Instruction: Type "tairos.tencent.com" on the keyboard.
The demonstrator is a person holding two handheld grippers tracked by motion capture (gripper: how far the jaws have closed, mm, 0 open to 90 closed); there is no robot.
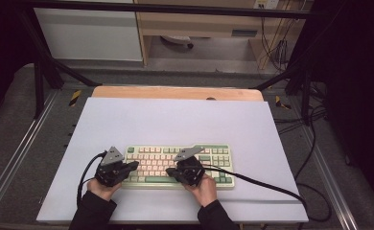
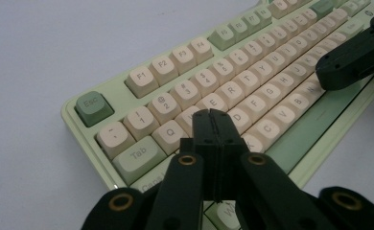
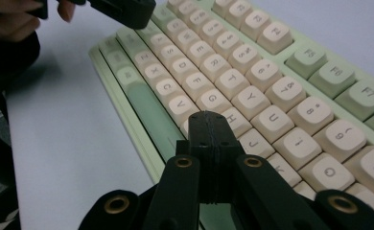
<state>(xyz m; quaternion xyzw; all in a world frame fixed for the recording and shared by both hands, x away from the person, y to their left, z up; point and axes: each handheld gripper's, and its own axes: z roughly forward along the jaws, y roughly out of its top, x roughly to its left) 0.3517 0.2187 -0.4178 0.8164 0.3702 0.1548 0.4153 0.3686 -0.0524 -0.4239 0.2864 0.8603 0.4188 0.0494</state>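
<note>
Keyboard (image 1: 178,165) sits square on the counter (image 1: 175,120), near its front edge, pale green case with cream keycaps. Both grippers poised over it, typing-style.

Left gripper (image 2: 216,125): jaws pressed together, nothing between them, closed tip over the left letter block around the S and D keys. Contact with a cap — cannot tell from this angle; it looks just above or barely touching.

Right gripper (image 3: 210,125): jaws likewise pressed shut and empty, tip over the home row near H and J, just beside the green spacebar (image 3: 149,108).

I read the step in hand as key pressing with closed tips used as single fingers, one gripper per half of the board.

Next move, as I judge it: pick one key, drop the tip straight down onto the middle of its cap, then lift clear. Tips are wide against the caps, so an off-centre press risks catching a neighbour. Keep the trailing cable (image 1: 257,182) off the keys.
</note>
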